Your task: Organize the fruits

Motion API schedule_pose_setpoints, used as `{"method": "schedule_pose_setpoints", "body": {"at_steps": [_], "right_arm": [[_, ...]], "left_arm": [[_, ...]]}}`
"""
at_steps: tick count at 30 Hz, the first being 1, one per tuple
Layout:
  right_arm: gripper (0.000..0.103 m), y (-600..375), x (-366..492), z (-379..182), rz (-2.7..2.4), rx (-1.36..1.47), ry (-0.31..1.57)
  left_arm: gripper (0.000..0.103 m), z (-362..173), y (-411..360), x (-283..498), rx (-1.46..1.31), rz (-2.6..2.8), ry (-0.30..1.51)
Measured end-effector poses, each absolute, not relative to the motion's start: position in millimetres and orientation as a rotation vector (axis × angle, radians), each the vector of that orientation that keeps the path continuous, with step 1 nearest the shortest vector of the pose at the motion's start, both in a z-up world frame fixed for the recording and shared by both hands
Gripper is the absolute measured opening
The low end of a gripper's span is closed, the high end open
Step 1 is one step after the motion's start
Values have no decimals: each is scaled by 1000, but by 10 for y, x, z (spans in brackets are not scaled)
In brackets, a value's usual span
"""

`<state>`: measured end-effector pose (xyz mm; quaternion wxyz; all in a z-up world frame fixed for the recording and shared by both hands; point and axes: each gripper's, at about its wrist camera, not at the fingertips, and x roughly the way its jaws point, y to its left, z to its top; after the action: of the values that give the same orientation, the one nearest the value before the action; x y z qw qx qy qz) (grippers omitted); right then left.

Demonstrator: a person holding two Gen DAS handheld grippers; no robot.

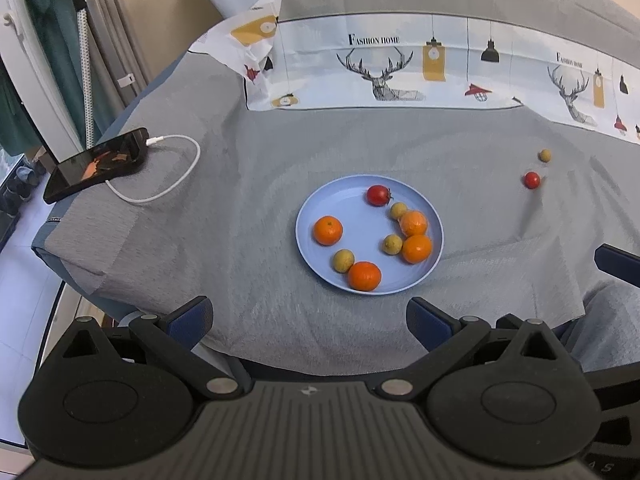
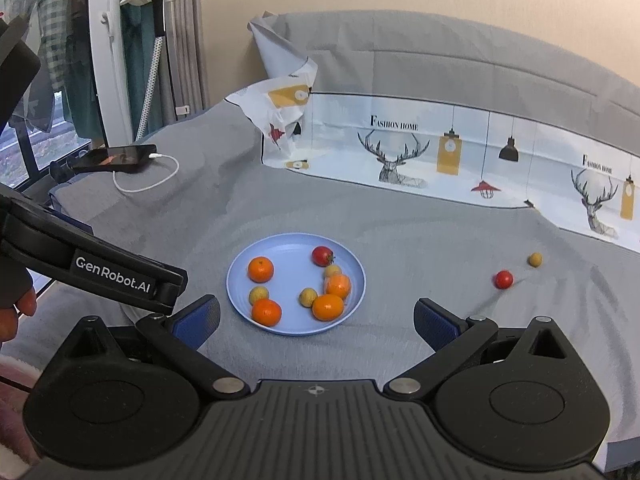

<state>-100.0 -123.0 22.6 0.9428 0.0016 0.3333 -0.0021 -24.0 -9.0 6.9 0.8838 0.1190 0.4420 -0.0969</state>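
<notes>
A round pale-blue plastic plate [image 1: 316, 208] sits on the grey woven bedspread [image 1: 256, 184], holding four small oranges, three tan longan-like fruits and one red cherry tomato [image 1: 378, 195]. On the plate's face, the tomato lies at about 12 o'clock, a lone orange [image 1: 327, 230] at 9 o'clock, and another orange [image 1: 364, 276] at 6 o'clock touching a tan fruit [image 1: 343, 260]. Two oranges cluster at 3 to 4 o'clock with the other two tan fruits just beside them.

Off the plate, toward 2 o'clock and well apart from it, a second red cherry tomato [image 1: 531, 180] and a small tan round fruit [image 1: 544, 155] rest on the cloth near each other.

The left gripper [image 1: 310, 318] and the right gripper [image 2: 318, 322] both hang above the near edge of the bed with blue-padded fingers spread wide — empty. A black smartphone [image 1: 96, 164] with a white charging cable [image 1: 176, 184] lies at 10 o'clock.
</notes>
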Motion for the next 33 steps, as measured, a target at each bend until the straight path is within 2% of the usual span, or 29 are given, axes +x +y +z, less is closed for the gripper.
{"method": "schedule_pose_setpoints", "body": {"at_steps": [17, 24, 33], "right_arm": [[102, -1760, -652, -203, -83, 145, 806], [102, -2646, -534, -405, -283, 233, 824], [102, -4404, 36, -746, -488, 178, 733]], "left_arm": [[103, -297, -652, 276, 364, -236, 1039], [103, -496, -1461, 671, 395, -346, 1093], [103, -948, -3105, 1357, 418, -514, 981]]}}
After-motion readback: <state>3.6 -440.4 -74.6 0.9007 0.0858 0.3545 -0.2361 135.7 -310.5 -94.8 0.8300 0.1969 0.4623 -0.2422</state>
